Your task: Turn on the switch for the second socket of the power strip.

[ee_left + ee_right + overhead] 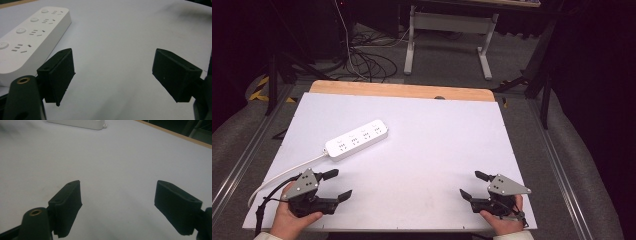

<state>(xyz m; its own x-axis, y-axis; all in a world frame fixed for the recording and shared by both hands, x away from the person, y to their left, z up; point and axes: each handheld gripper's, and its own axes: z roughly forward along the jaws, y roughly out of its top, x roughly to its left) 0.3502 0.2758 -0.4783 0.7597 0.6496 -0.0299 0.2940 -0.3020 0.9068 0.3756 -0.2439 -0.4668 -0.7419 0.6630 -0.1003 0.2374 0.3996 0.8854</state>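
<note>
A person's left hand (292,220) and right hand (504,220) are gripping the left gripper (338,185) and right gripper (473,185) at the desk's near edge, jaws spread wide, pointing toward each other, nothing between them.

No readable text, brand, number or sign anywhere, white power strip (357,139) bears only unlettered socket slots and round buttons, black and yellow hazard stripes (259,87) on floor carry no words
</note>
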